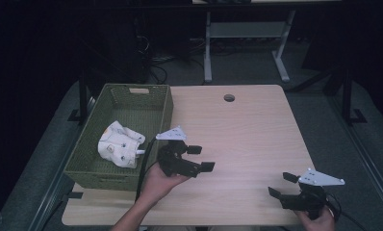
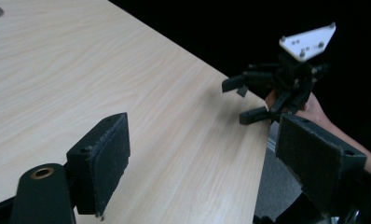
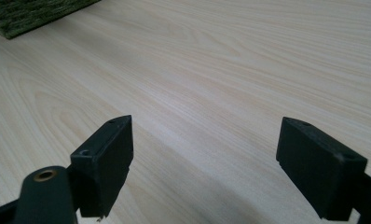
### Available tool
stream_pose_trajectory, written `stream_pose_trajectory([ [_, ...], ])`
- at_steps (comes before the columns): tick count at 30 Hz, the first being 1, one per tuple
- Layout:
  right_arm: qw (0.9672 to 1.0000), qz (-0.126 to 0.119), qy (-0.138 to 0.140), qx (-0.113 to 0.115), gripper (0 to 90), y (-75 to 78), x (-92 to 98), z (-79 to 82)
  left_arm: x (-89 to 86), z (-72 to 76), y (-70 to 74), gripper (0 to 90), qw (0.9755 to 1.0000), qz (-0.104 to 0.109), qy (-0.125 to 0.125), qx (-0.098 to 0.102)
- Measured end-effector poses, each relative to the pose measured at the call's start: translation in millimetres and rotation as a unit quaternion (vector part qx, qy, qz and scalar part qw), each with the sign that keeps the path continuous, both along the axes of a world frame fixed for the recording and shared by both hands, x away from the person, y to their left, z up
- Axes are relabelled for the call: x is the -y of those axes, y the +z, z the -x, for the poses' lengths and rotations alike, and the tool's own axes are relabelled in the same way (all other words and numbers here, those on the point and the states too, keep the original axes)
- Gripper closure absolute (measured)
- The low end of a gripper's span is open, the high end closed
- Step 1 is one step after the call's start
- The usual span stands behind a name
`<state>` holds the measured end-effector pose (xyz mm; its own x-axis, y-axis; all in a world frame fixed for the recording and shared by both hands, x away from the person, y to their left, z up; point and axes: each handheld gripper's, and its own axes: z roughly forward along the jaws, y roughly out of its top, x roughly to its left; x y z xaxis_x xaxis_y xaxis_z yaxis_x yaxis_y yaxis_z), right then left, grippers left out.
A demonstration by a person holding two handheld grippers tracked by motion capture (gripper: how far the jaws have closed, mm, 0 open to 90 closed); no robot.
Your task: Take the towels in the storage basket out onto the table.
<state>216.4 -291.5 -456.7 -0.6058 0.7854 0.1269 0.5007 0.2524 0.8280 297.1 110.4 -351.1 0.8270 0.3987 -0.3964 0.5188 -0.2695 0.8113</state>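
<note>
No readable text, label, brand, number or sign appears on anything here.

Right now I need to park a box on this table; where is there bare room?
The tabletop is bare from the green basket across to its right edge, back to the round hole. Crowded: the basket, holding a white bundle, the left gripper and right gripper in front.

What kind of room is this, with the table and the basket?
Probably a lab or workshop. A pale wooden table stands on grey carpet, a woven green basket holds a white cloth bundle, and cables lie on the floor near a metal desk frame in the dark background.
</note>
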Motion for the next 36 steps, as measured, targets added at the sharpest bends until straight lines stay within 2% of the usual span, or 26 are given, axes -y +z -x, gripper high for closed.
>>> stream_pose_trajectory([
  [3, 1.0000, 0.000, 0.001, 0.001, 18.2, 0.2, 0.0, 0.0, -7.3, -3.5, 4.7, 17.4, 1.0000, -0.001, 0.009, 0.002],
  [4, 1.0000, 0.000, 0.001, 0.001, 18.1, 0.2, -0.1, 0.1, -12.9, -7.1, 6.8, 17.4, 0.9999, 0.003, 0.012, -0.008],
  [9, 1.0000, 0.000, 0.000, 0.001, 18.1, 0.3, 0.3, 0.3, -27.3, -13.5, 13.1, 17.4, 0.9995, 0.016, 0.023, -0.014],
  [15, 1.0000, 0.001, 0.000, 0.000, 18.2, 0.4, 0.6, 0.3, -43.8, -19.6, 22.0, 17.4, 0.9993, 0.008, 0.036, -0.008],
  [20, 1.0000, 0.000, -0.002, 0.001, 18.2, 0.5, 1.9, 0.5, -56.8, -24.1, 25.2, 17.4, 0.9989, 0.013, 0.043, -0.011],
  [27, 1.0000, 0.000, -0.003, 0.000, 18.1, 1.0, 2.6, 1.0, -79.1, -33.0, 30.6, 17.4, 0.9983, 0.004, 0.057, -0.011],
  [30, 1.0000, 0.002, -0.003, 0.002, 18.2, 1.3, 3.6, 0.7, -88.6, -37.5, 32.6, 17.4, 0.9981, -0.001, 0.060, -0.016],
  [33, 1.0000, -0.001, -0.006, 0.000, 18.2, 1.3, 6.6, 0.2, -102.9, -45.1, 31.1, 18.0, 0.9974, 0.001, 0.063, -0.033],
  [36, 1.0000, -0.003, -0.007, 0.002, 18.2, 1.7, 7.9, 0.3, -114.4, -49.5, 29.8, 18.0, 0.9966, 0.000, 0.072, -0.039],
])
